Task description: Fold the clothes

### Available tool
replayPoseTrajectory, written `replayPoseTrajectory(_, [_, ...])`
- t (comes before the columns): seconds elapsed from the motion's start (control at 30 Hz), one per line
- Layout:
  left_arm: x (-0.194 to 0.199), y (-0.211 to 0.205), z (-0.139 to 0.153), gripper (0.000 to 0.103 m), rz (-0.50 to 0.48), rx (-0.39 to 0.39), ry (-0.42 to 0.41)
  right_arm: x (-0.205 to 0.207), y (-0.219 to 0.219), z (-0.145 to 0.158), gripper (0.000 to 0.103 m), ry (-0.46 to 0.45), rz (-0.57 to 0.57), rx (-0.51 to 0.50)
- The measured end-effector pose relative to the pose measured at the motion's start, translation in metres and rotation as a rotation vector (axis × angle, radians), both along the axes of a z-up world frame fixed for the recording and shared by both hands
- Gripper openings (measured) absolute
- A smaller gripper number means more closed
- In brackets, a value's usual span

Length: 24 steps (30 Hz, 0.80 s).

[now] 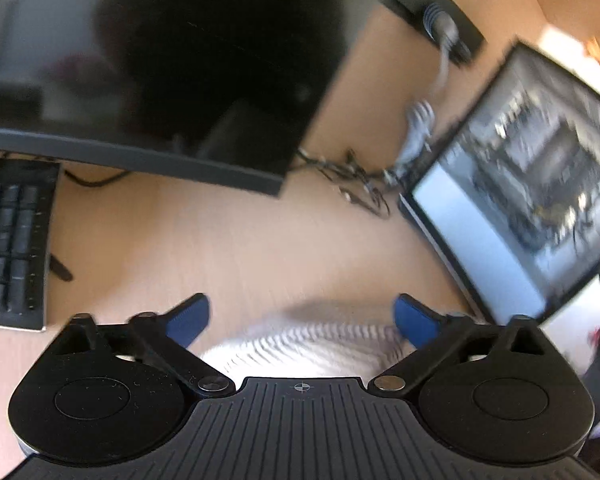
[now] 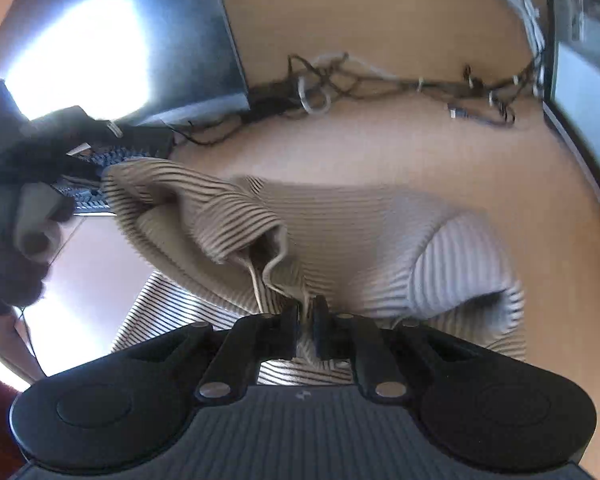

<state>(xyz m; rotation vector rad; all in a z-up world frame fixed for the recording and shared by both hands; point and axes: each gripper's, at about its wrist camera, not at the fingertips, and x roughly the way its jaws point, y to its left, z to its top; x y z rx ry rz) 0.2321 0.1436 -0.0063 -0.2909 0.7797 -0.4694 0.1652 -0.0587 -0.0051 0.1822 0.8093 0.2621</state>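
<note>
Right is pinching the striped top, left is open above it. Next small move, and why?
Probably lower the left gripper and close it on the striped top. The right gripper is shut on one edge only; the left's blue fingers stand wide apart, holding nothing, and the garment lies bunched on the desk.

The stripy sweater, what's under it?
The wooden desk shows all around the stripy sweater, so it lies on that. The right gripper pinches its edge. Anything beneath the bunched folds is covered.
</note>
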Motion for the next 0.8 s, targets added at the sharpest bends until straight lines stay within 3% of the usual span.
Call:
replayPoseTrajectory(0.07, [-0.004,-0.004,-0.005,0.085,-0.035,0.038,0.011,-0.009,-0.015,0.019,0.017,-0.065,-0.036,0.013])
replayPoseTrajectory(0.13, [-0.009,-0.005,-0.013,0.086,-0.056,0.077,0.026,-0.011,-0.027,0.027,0.048,-0.117,-0.091,0.021])
replayPoseTrajectory(0.2, [-0.012,-0.003,-0.025,0.087,-0.064,0.12,0.067,-0.009,-0.037,0.027,0.05,-0.136,-0.139,0.022])
replayPoseTrajectory(0.3, [-0.017,0.008,-0.043,0.09,-0.047,0.163,0.149,0.004,-0.044,-0.003,0.051,-0.032,-0.182,-0.046])
replayPoseTrajectory(0.37, [-0.021,0.018,-0.04,0.092,-0.03,0.129,0.159,0.009,-0.046,-0.027,0.052,0.031,-0.203,-0.112])
replayPoseTrajectory(0.47, [-0.028,0.032,-0.035,0.092,-0.006,0.079,0.175,0.005,-0.039,-0.03,0.057,-0.001,-0.181,-0.159])
replayPoseTrajectory(0.53, [-0.031,0.041,-0.031,0.093,0.01,0.039,0.186,0.006,-0.031,-0.03,0.073,-0.004,-0.156,-0.187])
replayPoseTrajectory(0.67, [-0.019,0.042,-0.021,0.095,0.017,-0.12,0.222,0.013,-0.02,-0.029,0.082,-0.011,-0.143,-0.204])
replayPoseTrajectory(0.8, [-0.006,0.018,-0.033,0.093,-0.02,-0.099,0.284,0.008,-0.029,-0.011,0.082,-0.043,-0.199,-0.158])
